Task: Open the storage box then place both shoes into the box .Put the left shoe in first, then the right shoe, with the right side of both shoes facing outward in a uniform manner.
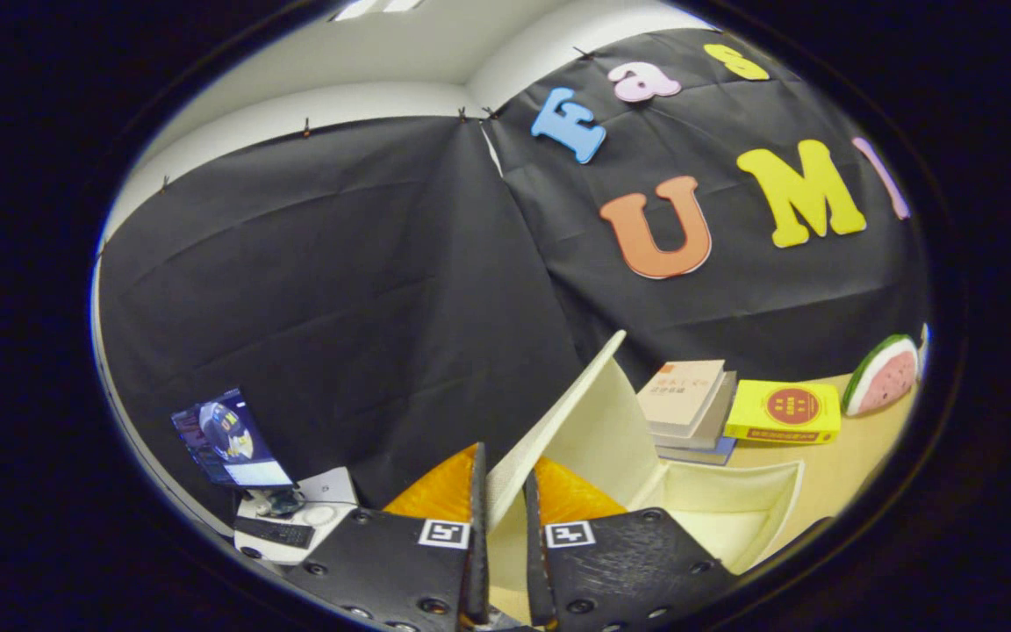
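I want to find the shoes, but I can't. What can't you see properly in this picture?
- Shoes: I cannot spot any; the raised lid and the gripper hide much of the box.
- Whether the fingers truly pinch the lid: the edge sits between them, but the contact is hidden.
- Words on the books: too small.
- Laptop screen: too small and tilted.
- Watermelon slice: partly cut off at the edge.

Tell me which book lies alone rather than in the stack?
The bright yellow book with a red circle; it lies flat on the wooden table, beside the beige-topped stack.
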